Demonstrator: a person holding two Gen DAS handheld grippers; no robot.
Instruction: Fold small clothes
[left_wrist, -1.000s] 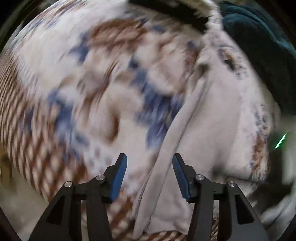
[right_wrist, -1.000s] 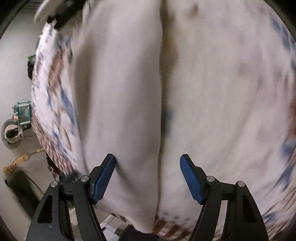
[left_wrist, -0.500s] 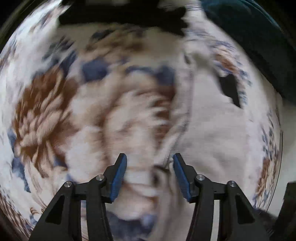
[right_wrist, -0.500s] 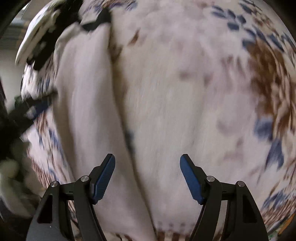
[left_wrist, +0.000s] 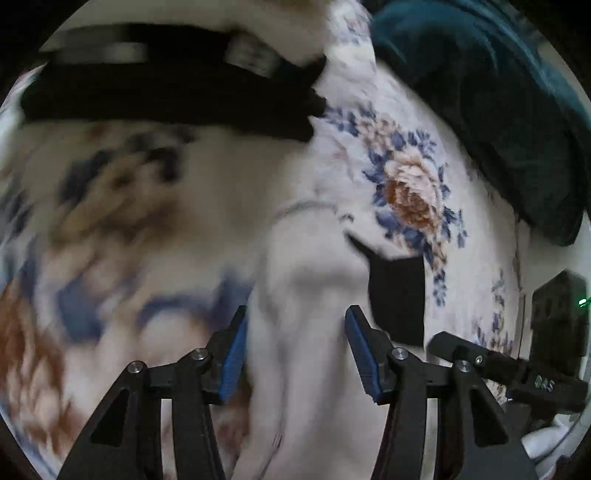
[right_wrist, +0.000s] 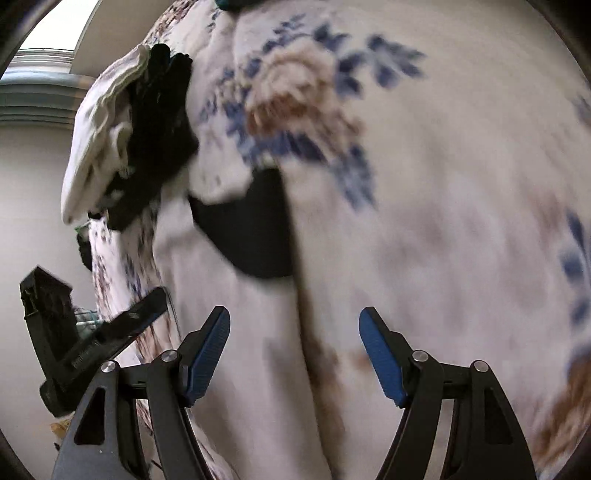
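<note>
My left gripper (left_wrist: 295, 347) half open over pale garment (left_wrist: 314, 295), grip unclear; right gripper (right_wrist: 295, 354) just narrowing, empty, above floral sheet (right_wrist: 443, 184).

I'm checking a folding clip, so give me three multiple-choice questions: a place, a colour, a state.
1. In the left wrist view, where is the teal fabric? A upper right; B lower left; C between the fingers.
2. The flowers on the floral cover are: A red and green; B blue and brown; C all yellow.
3. The left gripper is: A shut on a sock; B shut, empty; C open.
Answers: A, it fills that corner; B, blue leaves ring brown blooms; C, its jaws stand apart.
</note>
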